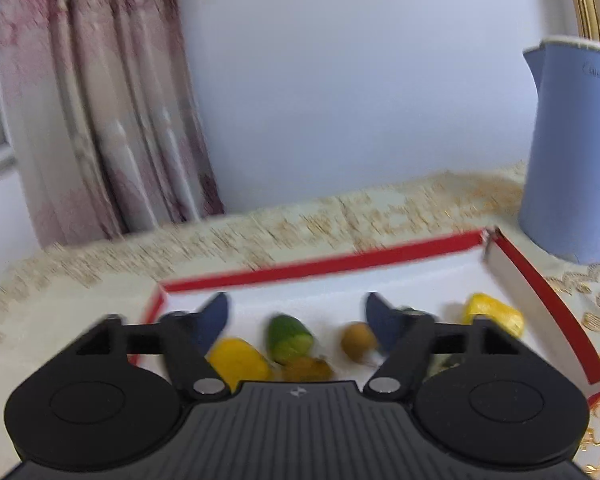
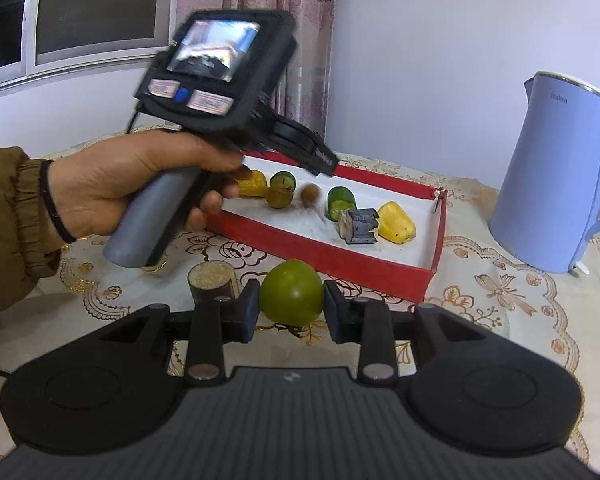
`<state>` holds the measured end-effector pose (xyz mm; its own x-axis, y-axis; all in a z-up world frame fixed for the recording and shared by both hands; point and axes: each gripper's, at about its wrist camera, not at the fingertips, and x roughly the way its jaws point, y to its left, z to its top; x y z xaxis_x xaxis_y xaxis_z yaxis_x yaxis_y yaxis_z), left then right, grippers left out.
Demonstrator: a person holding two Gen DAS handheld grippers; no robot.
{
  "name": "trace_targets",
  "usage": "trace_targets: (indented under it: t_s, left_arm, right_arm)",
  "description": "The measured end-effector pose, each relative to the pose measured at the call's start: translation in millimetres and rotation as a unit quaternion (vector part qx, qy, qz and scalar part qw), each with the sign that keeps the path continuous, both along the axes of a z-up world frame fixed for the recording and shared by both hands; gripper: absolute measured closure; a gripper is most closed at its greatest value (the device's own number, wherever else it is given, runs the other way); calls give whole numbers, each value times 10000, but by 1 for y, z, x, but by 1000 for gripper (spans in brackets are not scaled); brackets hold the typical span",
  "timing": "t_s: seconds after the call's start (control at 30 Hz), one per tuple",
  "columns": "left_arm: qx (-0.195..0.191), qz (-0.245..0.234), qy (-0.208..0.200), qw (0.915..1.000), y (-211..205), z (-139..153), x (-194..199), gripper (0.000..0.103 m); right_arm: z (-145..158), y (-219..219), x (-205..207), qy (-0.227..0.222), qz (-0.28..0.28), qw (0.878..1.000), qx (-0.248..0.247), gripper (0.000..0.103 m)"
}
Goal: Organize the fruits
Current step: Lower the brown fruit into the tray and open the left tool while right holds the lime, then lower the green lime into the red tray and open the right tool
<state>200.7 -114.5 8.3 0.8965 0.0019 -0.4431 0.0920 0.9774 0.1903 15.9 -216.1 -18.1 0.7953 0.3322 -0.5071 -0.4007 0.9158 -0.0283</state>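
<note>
A round green fruit (image 2: 292, 298) is held just above the tablecloth with my right gripper (image 2: 290, 308) shut on it. Behind it stands a red-rimmed white tray (image 2: 340, 268) holding two yellow pieces (image 2: 397, 222), two green cucumber-like pieces (image 2: 341, 202), small brown fruits (image 2: 310, 193) and a dark cane chunk (image 2: 358, 226). My left gripper (image 1: 298, 316) hovers open over the tray's (image 1: 320, 266) left part, nothing between its fingers. Below it lie a green piece (image 1: 288, 338), a yellow piece (image 1: 238, 360) and a brown fruit (image 1: 358, 340).
A blue kettle (image 2: 560, 184) stands right of the tray, also seen in the left wrist view as the kettle (image 1: 572, 152). A cane chunk (image 2: 212, 280) stands upright on the lace tablecloth left of the green fruit. A person's hand (image 2: 112, 188) holds the left gripper. Curtain and wall lie behind.
</note>
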Motion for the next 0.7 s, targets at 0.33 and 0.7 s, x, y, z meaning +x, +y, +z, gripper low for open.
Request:
trace_targets:
  t_s: [0.33,0.7]
  left_arm:
    - [250,151,-545,9981,57,40,-95,23]
    - [-474,738,-586,9944,109,5,-139,19]
  right_arm:
    - [4,-7,1,-119,-296,9993,191,72]
    - [32,1,38,-388,-611,9967,-373,72]
